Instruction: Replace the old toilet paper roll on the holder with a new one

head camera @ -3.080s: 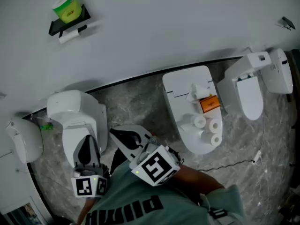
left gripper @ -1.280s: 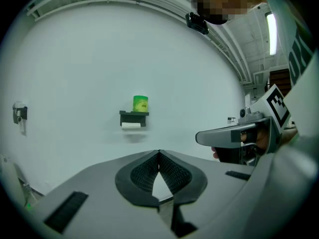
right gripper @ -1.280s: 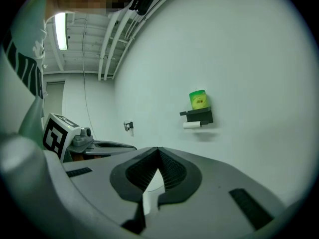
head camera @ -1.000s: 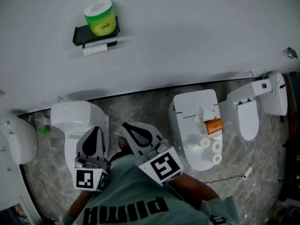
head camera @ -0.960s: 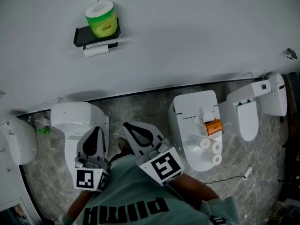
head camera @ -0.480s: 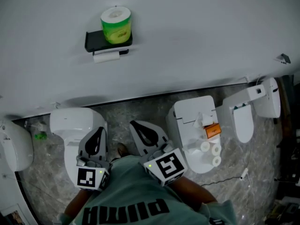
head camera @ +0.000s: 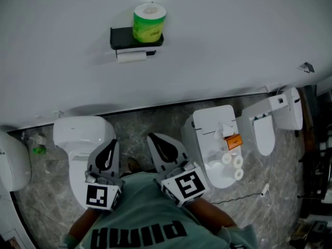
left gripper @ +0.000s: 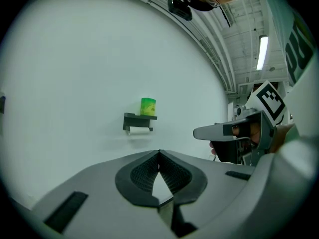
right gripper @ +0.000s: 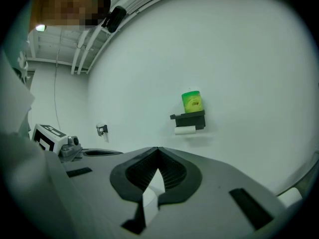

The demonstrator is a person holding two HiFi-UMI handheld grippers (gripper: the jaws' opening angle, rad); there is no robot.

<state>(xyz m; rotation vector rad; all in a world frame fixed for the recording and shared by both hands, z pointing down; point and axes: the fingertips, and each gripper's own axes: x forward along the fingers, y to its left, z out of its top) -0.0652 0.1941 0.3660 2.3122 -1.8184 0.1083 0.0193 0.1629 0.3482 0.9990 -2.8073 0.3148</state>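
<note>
1. Left gripper (head camera: 110,145): jaws clenched tip to tip, empty.
2. Right gripper (head camera: 158,139): same, clenched, empty.
3. Green-wrapped toilet paper roll (head camera: 149,22) upright on black wall holder (head camera: 122,37), 12 o'clock from grippers, well apart; thin white paper roll (head camera: 132,56) at holder's 6 o'clock.

"PUMA" – upside down, on the shirt (head camera: 141,212)

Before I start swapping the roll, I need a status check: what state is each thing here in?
left gripper: shut, empty.
right gripper: shut, empty.
holder: fixed to the wall, loaded.
old roll: thin, mounted under the holder.
green-wrapped roll: upright on top of the holder, wrapped.
spare rolls: loose on a closed toilet lid.
</note>
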